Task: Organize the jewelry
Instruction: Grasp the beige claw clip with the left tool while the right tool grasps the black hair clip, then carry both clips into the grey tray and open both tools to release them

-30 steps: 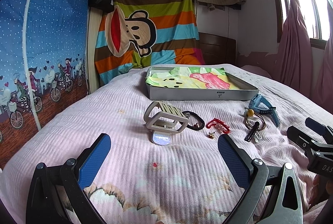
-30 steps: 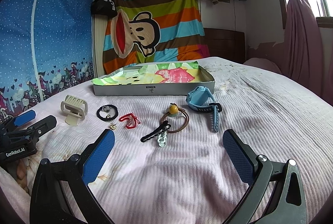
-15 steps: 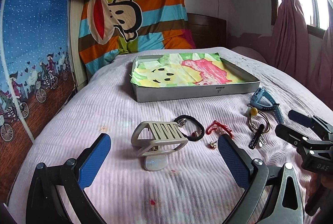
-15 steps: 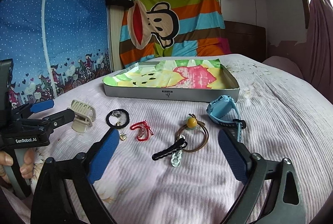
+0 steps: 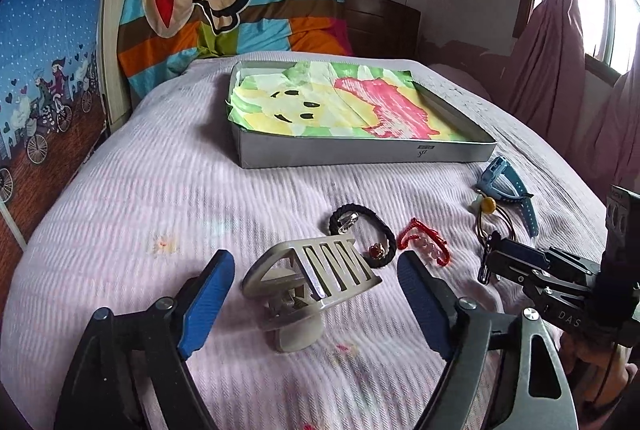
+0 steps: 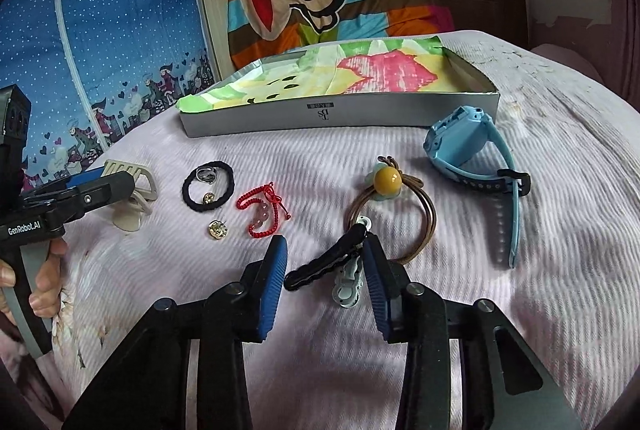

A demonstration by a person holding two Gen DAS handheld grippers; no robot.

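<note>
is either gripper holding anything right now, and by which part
Nothing is held. The left gripper straddles the beige hair claw; the right gripper, jaws just closing, brackets the black hair clip.

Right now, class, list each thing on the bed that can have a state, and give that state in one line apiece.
Box: open, lined with printed cloth, no jewelry in it.
Beige hair claw: on the bed, between the left gripper fingers, untouched.
Black hair clip: lying flat between the right gripper fingers, which have just been closing.
Blue watch: strap unbuckled, lying on its side.
Red cord bracelet: lying loose.
</note>
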